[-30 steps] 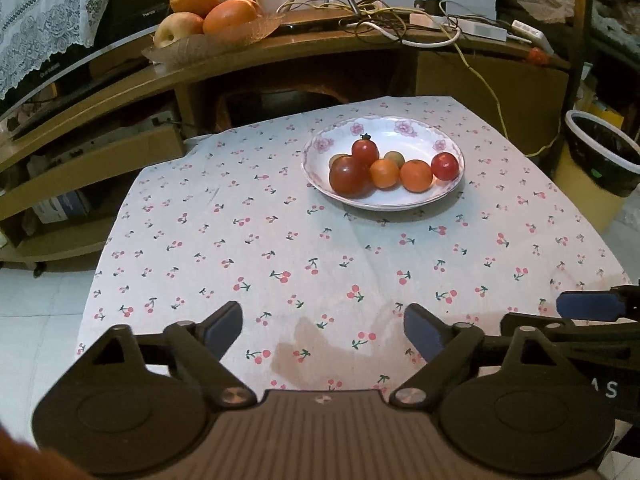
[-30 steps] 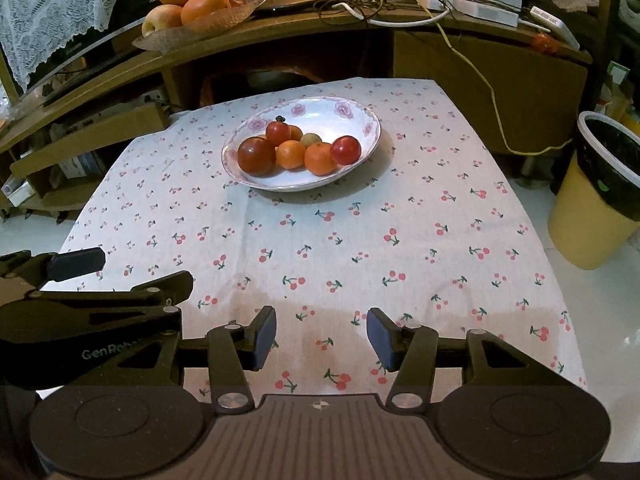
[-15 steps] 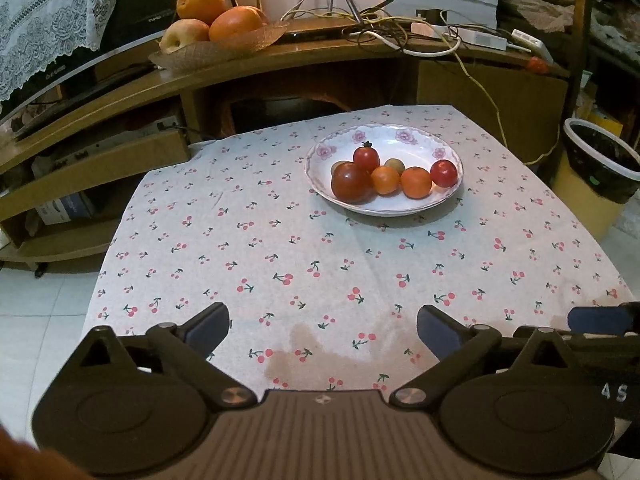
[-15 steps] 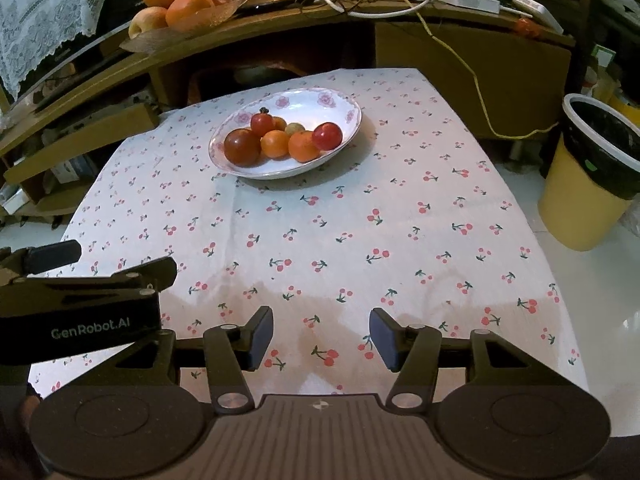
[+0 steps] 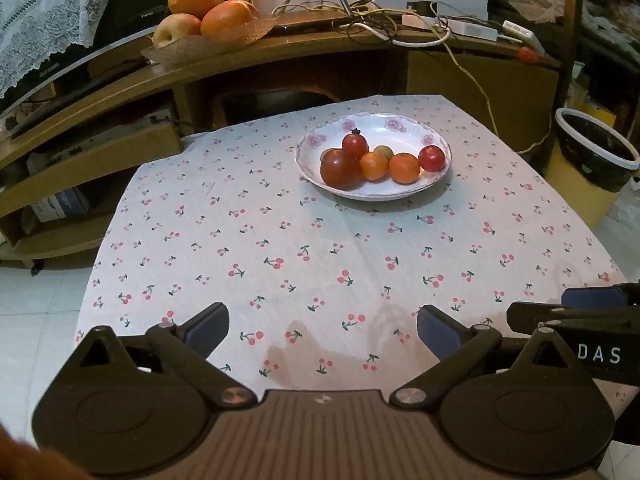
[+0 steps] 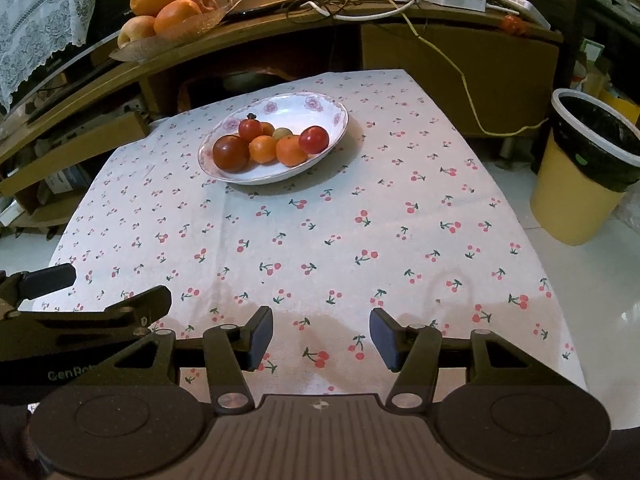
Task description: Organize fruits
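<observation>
Left tongs (image 5: 322, 330): released, empty.
Right tongs (image 6: 321, 338): released, empty.
Plate (image 5: 400, 196): round glazed china, floral rim, far ahead.
Fruits (image 5: 374, 160): smooth, round, clustered.
Tablecloth (image 5: 280, 240): cherry-print, beneath tongs.

Fruits (image 5: 372, 160) in plate (image 5: 400, 128) far on table (image 5: 304, 264), bin (image 6: 588, 168) right of table, shelf (image 5: 280, 52) behind w/ fruit basket (image 5: 188, 46)

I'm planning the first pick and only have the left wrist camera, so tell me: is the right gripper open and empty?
Observer: Yes. In the right wrist view, the right gripper has its jaws apart with nothing between them, above the near edge of the tablecloth.
Operator: What's on the floor to its right?
Observer: A yellow bin with a black liner. Its base sits on the white floor, apart from the tablecloth's edge.
</observation>
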Demonstrator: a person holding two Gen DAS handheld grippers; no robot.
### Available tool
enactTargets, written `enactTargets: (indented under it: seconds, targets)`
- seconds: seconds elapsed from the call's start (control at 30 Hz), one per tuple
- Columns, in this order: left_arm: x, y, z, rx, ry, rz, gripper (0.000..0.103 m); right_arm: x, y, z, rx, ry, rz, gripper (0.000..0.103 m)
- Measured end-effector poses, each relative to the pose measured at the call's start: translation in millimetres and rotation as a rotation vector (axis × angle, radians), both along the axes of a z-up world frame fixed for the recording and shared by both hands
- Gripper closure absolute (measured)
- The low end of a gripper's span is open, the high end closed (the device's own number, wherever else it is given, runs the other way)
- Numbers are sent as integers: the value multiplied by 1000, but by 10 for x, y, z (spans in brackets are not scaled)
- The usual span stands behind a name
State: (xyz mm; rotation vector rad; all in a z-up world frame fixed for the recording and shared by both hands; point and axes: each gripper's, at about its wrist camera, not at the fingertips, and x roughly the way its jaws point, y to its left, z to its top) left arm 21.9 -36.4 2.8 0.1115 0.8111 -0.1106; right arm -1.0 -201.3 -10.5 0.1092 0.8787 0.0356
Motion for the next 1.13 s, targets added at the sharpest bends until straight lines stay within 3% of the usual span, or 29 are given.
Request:
enactTargets:
  seconds: [1.13]
  targets:
    - [-84, 35, -53, 26, -8, 40, 0, -39, 71, -44, -6, 24, 21, 47]
